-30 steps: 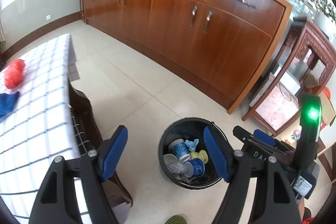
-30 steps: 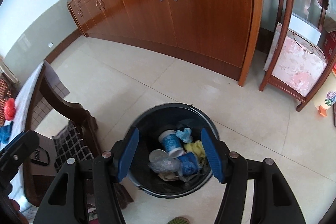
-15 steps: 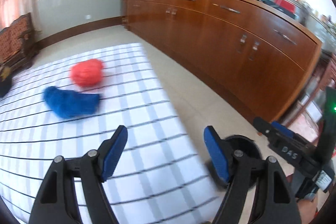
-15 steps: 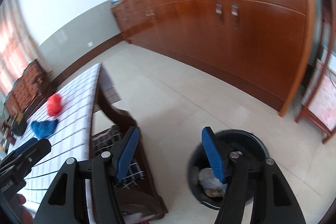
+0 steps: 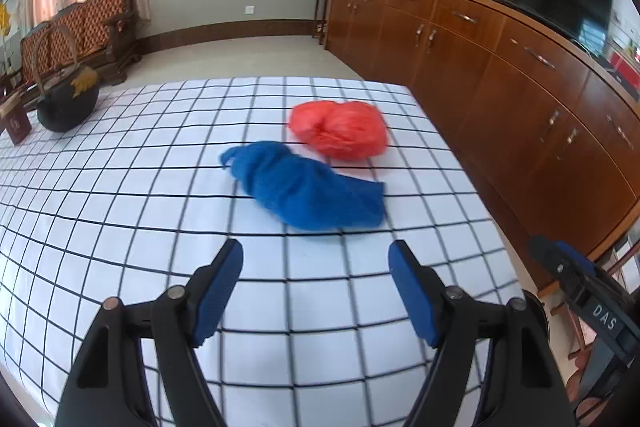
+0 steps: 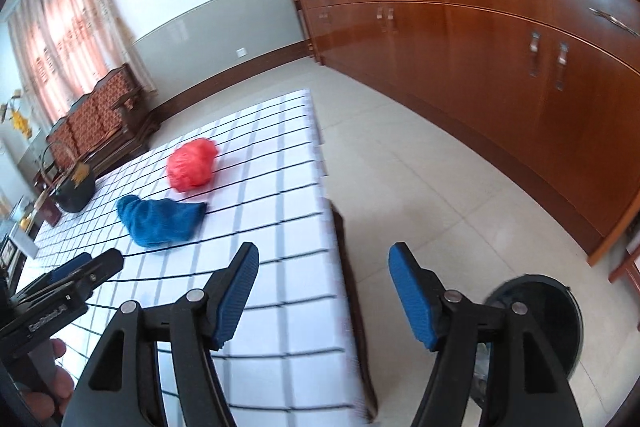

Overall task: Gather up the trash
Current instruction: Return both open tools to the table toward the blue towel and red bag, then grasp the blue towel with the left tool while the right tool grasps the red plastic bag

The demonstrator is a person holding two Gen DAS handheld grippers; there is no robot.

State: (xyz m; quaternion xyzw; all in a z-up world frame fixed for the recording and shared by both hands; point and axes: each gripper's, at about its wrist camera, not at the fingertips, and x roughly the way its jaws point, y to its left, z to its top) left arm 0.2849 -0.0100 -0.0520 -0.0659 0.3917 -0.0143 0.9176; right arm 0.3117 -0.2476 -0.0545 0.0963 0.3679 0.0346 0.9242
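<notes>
A crumpled red plastic bag (image 5: 340, 129) and a blue cloth (image 5: 308, 187) lie side by side on the checked tablecloth (image 5: 140, 195). My left gripper (image 5: 316, 283) is open and empty, over the table just short of the blue cloth. In the right wrist view the red bag (image 6: 192, 165) and the blue cloth (image 6: 160, 221) lie to the far left. My right gripper (image 6: 324, 285) is open and empty, over the table's right edge. The black trash bin (image 6: 536, 323) stands on the floor at the lower right, partly hidden by a finger.
A black basket with a handle (image 5: 64, 99) and a small red box (image 5: 18, 125) stand at the table's far left. A long wooden cabinet (image 5: 500, 75) runs along the right wall. A wooden bench (image 5: 80, 31) stands at the back. A tiled floor (image 6: 420, 155) lies between table and cabinet.
Both grippers have swung up and left from above the trash bin to the table. The red bag and blue cloth now lie right ahead of the left gripper. Both stay open.
</notes>
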